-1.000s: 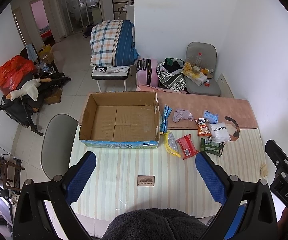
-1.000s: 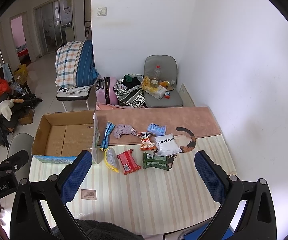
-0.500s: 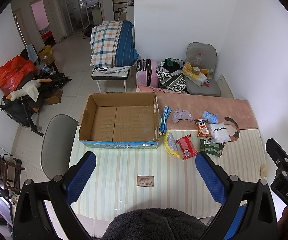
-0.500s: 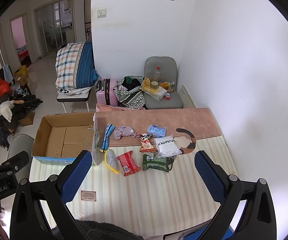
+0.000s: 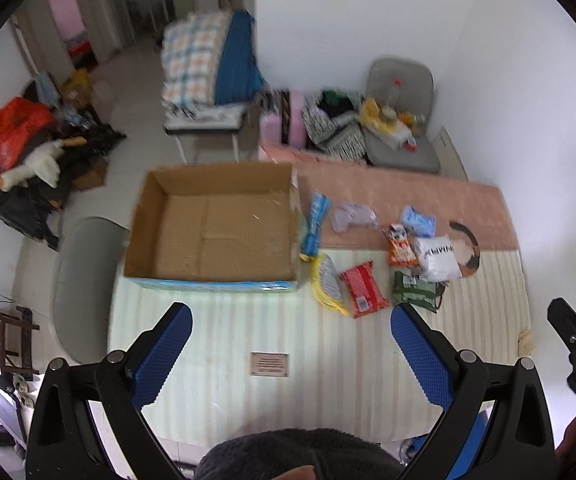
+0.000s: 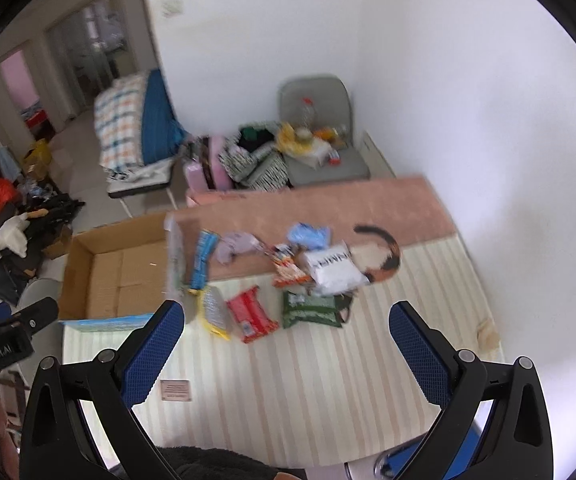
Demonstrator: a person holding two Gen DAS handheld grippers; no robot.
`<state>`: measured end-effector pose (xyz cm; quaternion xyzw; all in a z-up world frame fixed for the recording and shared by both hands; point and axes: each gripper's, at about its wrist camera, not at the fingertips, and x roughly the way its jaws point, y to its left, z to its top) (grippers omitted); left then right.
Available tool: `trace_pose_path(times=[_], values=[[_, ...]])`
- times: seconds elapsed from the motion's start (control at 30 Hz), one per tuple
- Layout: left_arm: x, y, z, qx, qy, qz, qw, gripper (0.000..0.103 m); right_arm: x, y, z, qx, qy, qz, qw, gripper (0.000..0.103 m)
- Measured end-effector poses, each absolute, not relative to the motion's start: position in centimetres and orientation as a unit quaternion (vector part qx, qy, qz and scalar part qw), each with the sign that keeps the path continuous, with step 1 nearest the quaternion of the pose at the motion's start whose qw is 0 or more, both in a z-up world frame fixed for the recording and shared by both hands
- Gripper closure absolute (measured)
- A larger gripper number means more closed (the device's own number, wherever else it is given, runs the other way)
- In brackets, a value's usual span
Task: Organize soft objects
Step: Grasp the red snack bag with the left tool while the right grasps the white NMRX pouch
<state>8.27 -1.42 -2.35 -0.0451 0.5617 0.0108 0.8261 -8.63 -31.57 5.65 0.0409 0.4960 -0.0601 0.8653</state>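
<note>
Blue-padded tools held wide over a striped desk with soft packets and a cardboard box

Blue textured pads line both tools, and each tool is spread wide with nothing between its fingers. Nearest the cameras, the left tool (image 5: pixel 290 344) hangs above the near part of the desk (image 5: pixel 328 380), which is covered in a pale striped cloth. The right tool (image 6: pixel 286 344) hangs over the same striped cloth, further to the right. A dark fleecy sleeve (image 5: pixel 296 456) shows at the bottom edge of the left view. A small brown label (image 5: pixel 269 364) lies flat on the cloth between the left tool's fingers.

Beyond the tools, a cluster of soft packets lies in the middle of the desk: a yellow mesh pouch (image 5: pixel 327 283), a red packet (image 5: pixel 363 289) just beside it, and a green packet (image 5: pixel 415 291) to the right. Behind these sit an orange snack bag (image 5: pixel 398 245), a white pouch (image 5: pixel 437 257), a pale blue packet (image 5: pixel 419 220), a lilac cloth (image 5: pixel 353 217) and a long blue wrapper (image 5: pixel 315 222). The farther items rest on a pink mat (image 5: pixel 428 196) across the back of the desk.

To the left of the cluster stands an open cardboard box (image 5: pixel 216 224), nothing visible inside.

Farther off, a grey chair (image 5: pixel 402 120) piled with items stands against the white wall, and the far room is blurred
</note>
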Motion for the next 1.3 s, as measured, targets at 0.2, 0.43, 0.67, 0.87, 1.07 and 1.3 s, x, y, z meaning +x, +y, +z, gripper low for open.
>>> trace_pose_path(times=[0.2,0.43,0.67,0.87,1.07,1.3], values=[[16.1,-6.3,-12.5,-0.067,0.661,-0.032,0.747,0.001,-2.1,-38.2,-4.5,0.066,0.572,-0.065,0.815,0.000],[22.2,-12.2,-25.0,-0.084,0.744,-0.045,0.662,0.003,8.6,-43.5,-19.1,0.065,0.657,-0.037,0.751,0.000],[24.2,-15.2,-34.3,-0.113,0.805,-0.039,0.581,0.022,15.5,-43.7,-29.7,0.011,0.716,0.003,0.698,0.000],[23.1,-16.3,-39.5,-0.132,0.832,-0.030,0.538,0.025,17.7,-43.4,-34.4,-0.006,0.745,0.032,0.666,0.000],[22.0,-17.1,-42.0,-0.141,0.835,-0.022,0.531,0.033,19.0,-43.2,-38.0,-0.005,0.763,0.042,0.645,0.000],[20.8,-18.7,-43.2,-0.129,0.827,-0.015,0.547,0.058,20.5,-44.1,-41.1,0.015,0.775,0.035,0.631,0.005]])
